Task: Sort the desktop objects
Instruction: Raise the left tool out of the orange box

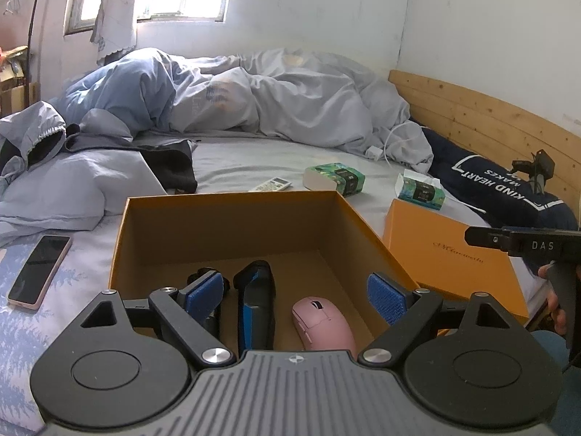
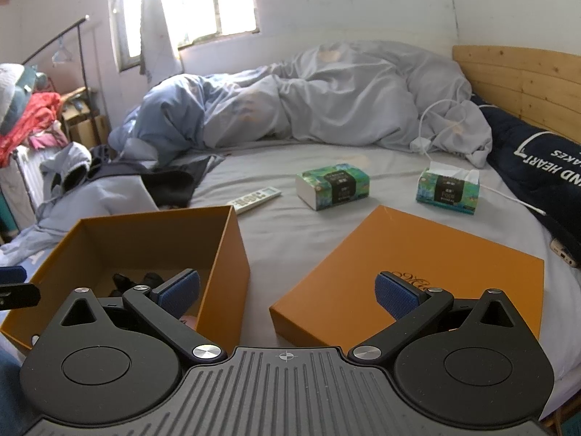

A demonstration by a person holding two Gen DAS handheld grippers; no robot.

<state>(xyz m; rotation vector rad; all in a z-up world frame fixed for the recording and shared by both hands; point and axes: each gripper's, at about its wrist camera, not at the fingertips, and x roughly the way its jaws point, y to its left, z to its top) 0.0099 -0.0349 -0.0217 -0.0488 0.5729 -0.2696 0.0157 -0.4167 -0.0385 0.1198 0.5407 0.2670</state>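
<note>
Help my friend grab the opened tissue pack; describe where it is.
On the bed, look beyond the flat orange box lid toward the wooden headboard. The tissue pack there has white tissue sticking out the top; its sealed twin doesn't.

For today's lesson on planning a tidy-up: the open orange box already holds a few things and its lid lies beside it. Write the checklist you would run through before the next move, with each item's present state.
1. Left gripper free and open: ok, nothing between the pads.
2. Right gripper free and open: ok, empty.
3. Orange box open with room left: ok, pink mouse and dark items leave bare floor.
4. Lid off and clear of the opening: ok, lies flat beside the box.
5. Loose things left outside: not ok, phone, remote and two tissue packs lie on the bed.
6. Phone within reach of the left gripper: cannot tell.
</note>
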